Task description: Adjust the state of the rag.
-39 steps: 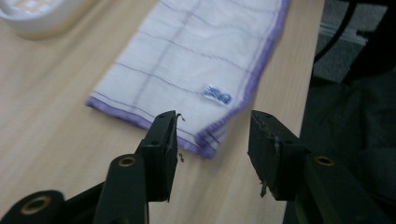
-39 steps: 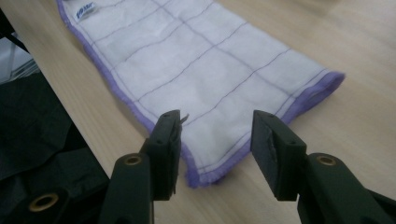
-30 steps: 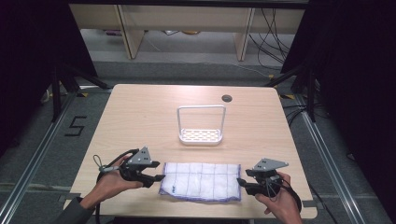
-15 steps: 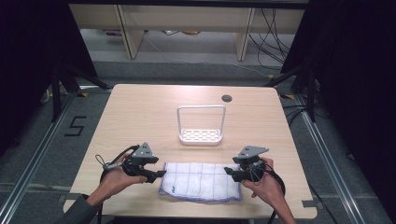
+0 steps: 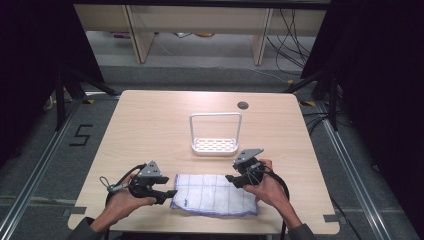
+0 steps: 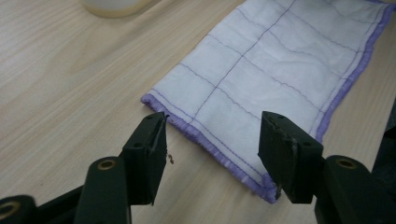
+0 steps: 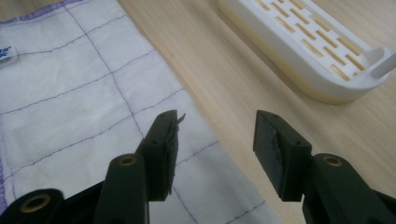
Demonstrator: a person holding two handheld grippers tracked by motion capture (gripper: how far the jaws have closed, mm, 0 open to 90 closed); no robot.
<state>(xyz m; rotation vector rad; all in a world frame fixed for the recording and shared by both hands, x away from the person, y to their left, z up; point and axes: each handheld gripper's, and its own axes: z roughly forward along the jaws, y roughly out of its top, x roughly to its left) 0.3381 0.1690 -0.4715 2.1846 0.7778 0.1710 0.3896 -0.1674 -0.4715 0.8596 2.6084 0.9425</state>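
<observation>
A folded white cloth [image 5: 212, 195] with purple grid lines and a purple hem lies flat near the table's front edge. My left gripper [image 5: 167, 194] stands open at the cloth's left short edge. In the left gripper view that hemmed edge of the cloth [image 6: 261, 84] lies across the gap of the left gripper [image 6: 213, 119], whose jaws have just been closing a little without pressing on it. My right gripper [image 5: 231, 179] hovers open over the cloth's far right corner. Its jaws have also just been closing. In the right gripper view the right gripper [image 7: 215, 115] straddles the long edge of the cloth [image 7: 70, 93].
A white slotted rack [image 5: 215, 145] with a tall hoop handle stands at mid table, just beyond the cloth; its base [image 7: 308, 51] is close ahead of the right gripper. A round cable hole [image 5: 243, 105] sits at the back of the wooden table [image 5: 150, 125].
The right hand has carried its gripper left and slightly away from the table's front right, onto the cloth's far right corner. The left gripper has stayed at the cloth's left edge.
</observation>
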